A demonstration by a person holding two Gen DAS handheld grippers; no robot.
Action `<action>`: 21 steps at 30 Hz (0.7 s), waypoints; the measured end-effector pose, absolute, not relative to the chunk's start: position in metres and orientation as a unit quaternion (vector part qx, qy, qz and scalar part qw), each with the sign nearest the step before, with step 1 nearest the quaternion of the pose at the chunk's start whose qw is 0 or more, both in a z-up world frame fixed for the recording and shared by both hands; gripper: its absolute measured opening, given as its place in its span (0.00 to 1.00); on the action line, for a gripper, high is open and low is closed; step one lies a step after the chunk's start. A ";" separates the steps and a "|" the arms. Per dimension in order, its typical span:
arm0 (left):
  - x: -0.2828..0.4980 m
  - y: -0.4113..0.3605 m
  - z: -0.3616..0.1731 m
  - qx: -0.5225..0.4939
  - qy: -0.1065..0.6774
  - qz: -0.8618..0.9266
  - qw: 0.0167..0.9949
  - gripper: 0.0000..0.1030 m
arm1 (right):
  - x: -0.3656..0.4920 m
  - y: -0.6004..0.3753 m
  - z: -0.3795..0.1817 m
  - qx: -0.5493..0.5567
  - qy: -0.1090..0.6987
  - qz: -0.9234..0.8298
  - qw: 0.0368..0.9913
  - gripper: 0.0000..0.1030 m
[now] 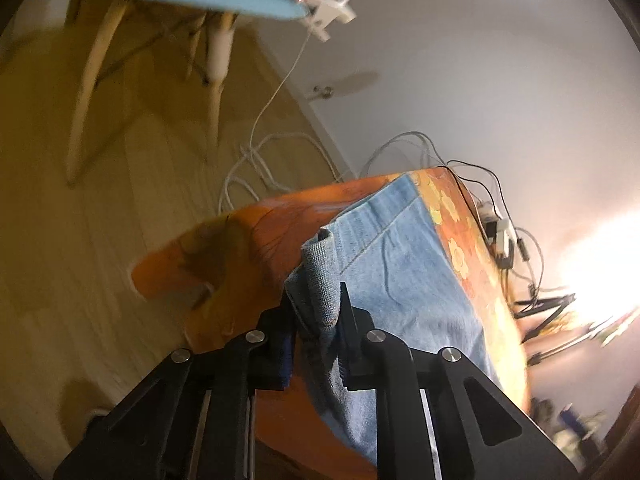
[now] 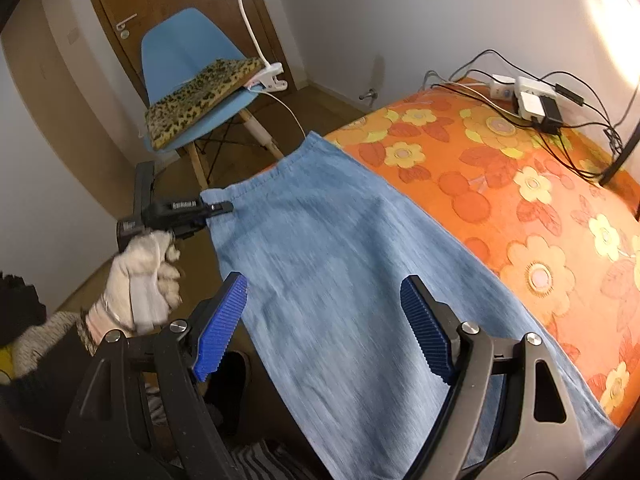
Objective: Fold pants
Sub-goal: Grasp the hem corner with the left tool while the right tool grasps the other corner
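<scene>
Light blue denim pants [image 2: 328,264] lie along the near edge of a table with an orange flowered cloth [image 2: 500,168]. My left gripper [image 1: 320,316] is shut on a corner of the pants' hem [image 1: 320,272], holding it off the table's edge; it also shows in the right wrist view [image 2: 216,208], held by a gloved hand. My right gripper [image 2: 324,324] is open, its blue pads [image 2: 424,324] spread above the middle of the pants, holding nothing.
A blue chair [image 2: 188,64] with a leopard cushion and a clip lamp [image 2: 268,76] stands beyond the table's end. Power strips and cables [image 2: 532,100] lie at the table's far side. A wooden floor [image 1: 60,200] lies below. A black stand leg [image 2: 624,148] rises at the right.
</scene>
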State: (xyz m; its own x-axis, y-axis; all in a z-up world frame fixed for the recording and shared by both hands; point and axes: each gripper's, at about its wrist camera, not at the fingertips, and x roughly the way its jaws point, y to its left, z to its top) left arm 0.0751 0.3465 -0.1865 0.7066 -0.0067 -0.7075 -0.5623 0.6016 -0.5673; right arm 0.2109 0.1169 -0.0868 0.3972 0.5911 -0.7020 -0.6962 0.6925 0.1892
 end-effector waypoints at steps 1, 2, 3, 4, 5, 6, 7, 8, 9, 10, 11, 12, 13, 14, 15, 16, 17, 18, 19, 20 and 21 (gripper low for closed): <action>0.076 0.343 -0.181 -0.398 0.343 0.171 0.833 0.14 | 0.214 0.121 -0.086 -0.064 0.391 0.389 0.832 0.79; 0.076 0.337 -0.174 -0.382 0.336 0.170 0.844 0.13 | 0.218 0.126 -0.084 -0.059 0.393 0.394 0.829 0.79; 0.077 0.330 -0.168 -0.367 0.332 0.167 0.853 0.13 | 0.227 0.135 -0.083 -0.048 0.401 0.401 0.822 0.79; 0.076 0.322 -0.161 -0.352 0.327 0.162 0.862 0.13 | 0.233 0.141 -0.083 -0.042 0.407 0.405 0.818 0.79; 0.076 0.316 -0.156 -0.341 0.322 0.155 0.870 0.13 | 0.245 0.152 -0.083 -0.028 0.418 0.408 0.811 0.79; 0.076 0.306 -0.150 -0.325 0.315 0.146 0.879 0.13 | 0.253 0.160 -0.084 -0.018 0.427 0.409 0.807 0.79; 0.077 0.300 -0.146 -0.310 0.315 0.146 0.885 0.13 | 0.262 0.169 -0.084 -0.006 0.436 0.409 0.801 0.79; 0.078 0.293 -0.142 -0.289 0.314 0.143 0.893 0.13 | 0.276 0.181 -0.087 0.015 0.449 0.413 0.792 0.79; 0.081 0.286 -0.139 -0.276 0.310 0.132 0.900 0.13 | 0.285 0.189 -0.090 0.029 0.460 0.417 0.783 0.79; 0.080 0.282 -0.138 -0.268 0.309 0.125 0.904 0.13 | 0.295 0.198 -0.093 0.043 0.472 0.419 0.774 0.79; 0.080 0.276 -0.138 -0.261 0.308 0.116 0.908 0.13 | 0.308 0.211 -0.099 0.058 0.486 0.419 0.765 0.79; 0.081 0.271 -0.140 -0.256 0.310 0.104 0.910 0.13 | 0.315 0.220 -0.102 0.062 0.494 0.420 0.759 0.79; 0.083 0.265 -0.142 -0.252 0.313 0.093 0.911 0.13 | 0.323 0.233 -0.107 0.063 0.504 0.422 0.751 0.79; 0.084 0.259 -0.144 -0.246 0.315 0.087 0.913 0.13 | 0.328 0.243 -0.111 0.061 0.510 0.420 0.749 0.79; 0.086 0.252 -0.146 -0.232 0.321 0.080 0.915 0.13 | 0.331 0.251 -0.115 0.057 0.512 0.414 0.750 0.79; 0.088 0.248 -0.148 -0.223 0.324 0.073 0.916 0.13 | 0.334 0.258 -0.117 0.053 0.515 0.413 0.750 0.79; 0.090 0.244 -0.150 -0.217 0.327 0.068 0.917 0.13 | 0.337 0.269 -0.122 0.043 0.519 0.415 0.746 0.79; 0.091 0.242 -0.152 -0.214 0.331 0.064 0.917 0.13 | 0.338 0.278 -0.124 0.036 0.524 0.416 0.742 0.79; 0.092 0.240 -0.154 -0.215 0.332 0.061 0.916 0.13 | 0.339 0.285 -0.127 0.028 0.529 0.418 0.738 0.79; 0.092 0.240 -0.156 -0.217 0.333 0.060 0.916 0.13 | 0.340 0.293 -0.130 0.021 0.532 0.421 0.734 0.79; 0.093 0.240 -0.157 -0.220 0.333 0.057 0.915 0.13 | 0.339 0.302 -0.133 0.010 0.536 0.423 0.731 0.79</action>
